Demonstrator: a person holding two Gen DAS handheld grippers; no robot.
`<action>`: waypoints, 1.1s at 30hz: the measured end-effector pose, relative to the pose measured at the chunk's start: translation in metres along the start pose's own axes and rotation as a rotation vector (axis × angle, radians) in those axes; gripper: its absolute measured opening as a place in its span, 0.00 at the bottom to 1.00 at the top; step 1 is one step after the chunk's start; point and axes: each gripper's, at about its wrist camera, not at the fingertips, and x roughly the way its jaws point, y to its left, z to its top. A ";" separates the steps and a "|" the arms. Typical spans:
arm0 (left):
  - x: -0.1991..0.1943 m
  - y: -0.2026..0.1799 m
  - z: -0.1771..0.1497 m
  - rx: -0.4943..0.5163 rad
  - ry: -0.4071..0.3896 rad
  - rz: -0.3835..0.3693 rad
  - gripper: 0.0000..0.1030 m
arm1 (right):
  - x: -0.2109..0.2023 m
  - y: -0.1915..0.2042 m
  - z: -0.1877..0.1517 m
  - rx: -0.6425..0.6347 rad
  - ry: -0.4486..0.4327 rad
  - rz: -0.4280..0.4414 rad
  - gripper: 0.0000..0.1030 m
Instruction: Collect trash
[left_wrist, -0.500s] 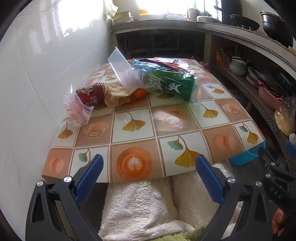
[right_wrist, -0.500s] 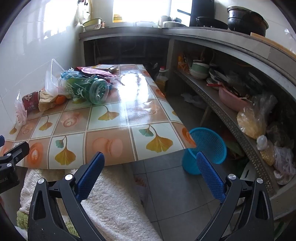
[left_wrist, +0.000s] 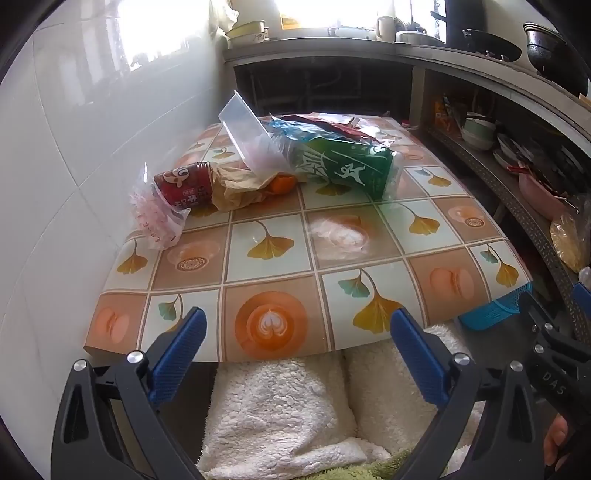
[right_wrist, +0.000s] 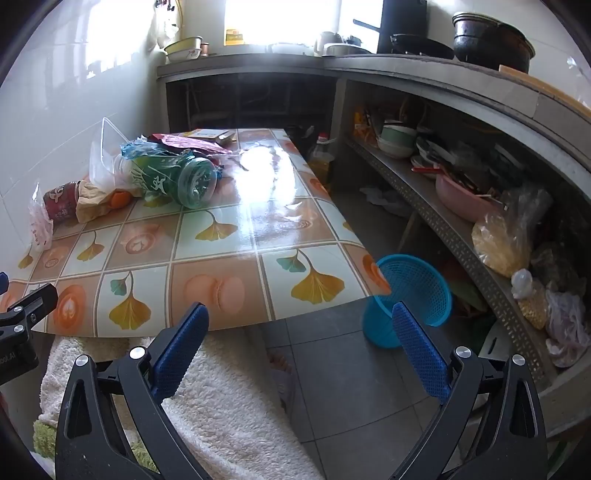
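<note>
Nothing has shifted in the last half second, so I judge collecting has not begun: my left gripper (left_wrist: 295, 345) and right gripper (right_wrist: 301, 339) both hang wide open and empty at the near edge of the worktop (left_wrist: 273, 266). The trash lies far across it by the wall: a green bottle (left_wrist: 347, 168), red can (left_wrist: 184, 182), brown paper (left_wrist: 236, 186) and clear tub (left_wrist: 251, 138). The blue basket (right_wrist: 410, 291), on the floor right of the worktop, looks empty
</note>
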 end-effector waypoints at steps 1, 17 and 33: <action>0.000 0.000 0.000 -0.001 0.001 0.001 0.95 | 0.000 0.000 0.000 0.000 0.000 0.000 0.93; 0.002 0.002 -0.001 0.001 0.003 0.004 0.95 | 0.003 0.000 -0.001 0.005 0.003 0.000 0.93; 0.002 0.001 -0.001 0.002 0.004 0.005 0.95 | -0.001 -0.004 -0.001 0.008 0.000 0.002 0.93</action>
